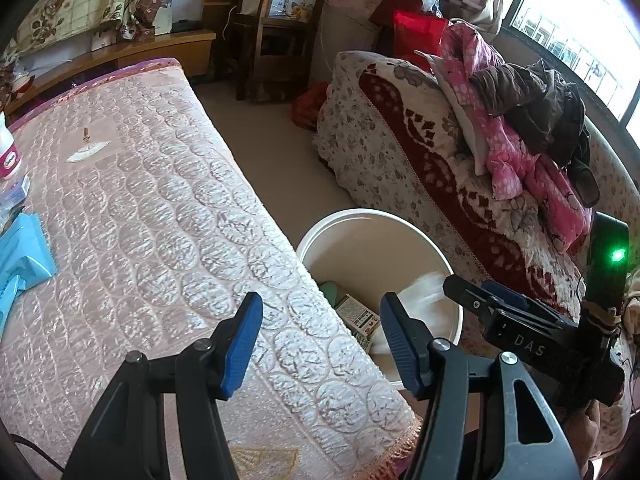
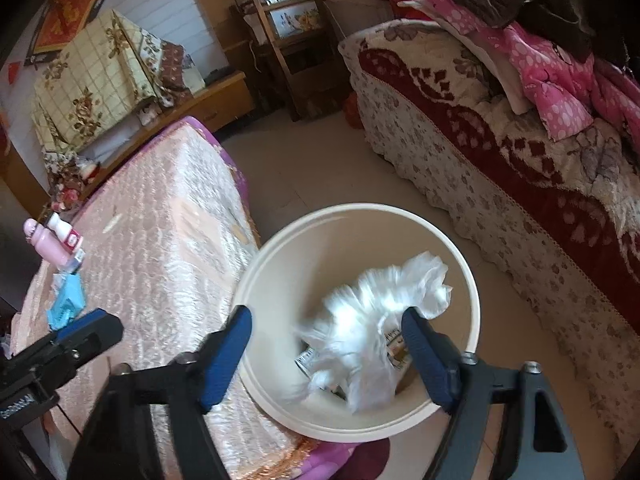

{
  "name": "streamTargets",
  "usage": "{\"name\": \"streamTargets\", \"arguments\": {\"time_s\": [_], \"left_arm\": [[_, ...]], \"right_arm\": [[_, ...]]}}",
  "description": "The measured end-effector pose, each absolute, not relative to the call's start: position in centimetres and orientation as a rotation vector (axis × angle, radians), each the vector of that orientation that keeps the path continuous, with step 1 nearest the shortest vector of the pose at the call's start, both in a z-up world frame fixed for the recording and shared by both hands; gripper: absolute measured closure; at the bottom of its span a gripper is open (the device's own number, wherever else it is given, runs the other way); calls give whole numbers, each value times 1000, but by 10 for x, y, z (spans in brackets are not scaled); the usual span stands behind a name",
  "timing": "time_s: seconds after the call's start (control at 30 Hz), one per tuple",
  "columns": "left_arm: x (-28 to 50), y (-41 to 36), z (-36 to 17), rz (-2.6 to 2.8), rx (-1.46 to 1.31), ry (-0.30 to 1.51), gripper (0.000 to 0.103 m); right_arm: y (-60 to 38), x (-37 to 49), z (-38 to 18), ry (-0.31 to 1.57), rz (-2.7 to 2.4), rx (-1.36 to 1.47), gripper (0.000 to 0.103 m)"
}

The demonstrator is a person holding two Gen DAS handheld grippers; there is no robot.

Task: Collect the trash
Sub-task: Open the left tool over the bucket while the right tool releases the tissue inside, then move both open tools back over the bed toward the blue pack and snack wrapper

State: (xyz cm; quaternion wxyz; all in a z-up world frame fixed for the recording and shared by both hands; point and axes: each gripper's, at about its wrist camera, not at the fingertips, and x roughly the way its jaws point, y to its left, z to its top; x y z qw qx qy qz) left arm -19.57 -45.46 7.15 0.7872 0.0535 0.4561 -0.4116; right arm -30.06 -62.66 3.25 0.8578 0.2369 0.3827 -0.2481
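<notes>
A cream round trash bin [image 2: 280, 264] stands on the floor between the table and the sofa; it also shows in the left wrist view [image 1: 348, 216]. A crumpled white plastic bag [image 2: 372, 320], blurred by motion, is inside the bin over a printed carton [image 1: 358, 318] and a green scrap [image 1: 332, 290]. My right gripper [image 2: 328, 352] is open right above the bin, and nothing is between its fingers. My left gripper [image 1: 320, 340] is open and empty over the table's near edge, beside the bin. The right gripper also shows in the left wrist view [image 1: 480, 298].
A table with a pink quilted cloth [image 1: 140, 220] carries a small paper scrap [image 1: 86, 152], a blue packet [image 1: 20, 256] and pink-and-white bottles [image 2: 56, 244]. A sofa [image 1: 420, 168] with piled clothes [image 1: 520, 128] stands on the right. A wooden chair [image 1: 276, 32] is at the back.
</notes>
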Motion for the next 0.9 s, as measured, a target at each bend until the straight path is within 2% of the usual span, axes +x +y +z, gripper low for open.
{"name": "streamTargets", "arguments": {"time_s": [0.43, 0.9], "left_arm": [[-179, -411, 77, -804, 89, 942, 41], [-142, -319, 80, -661, 19, 925, 41]], "right_arm": [[-593, -279, 41, 845, -498, 406, 23], [-509, -227, 54, 852, -347, 285, 23]]}}
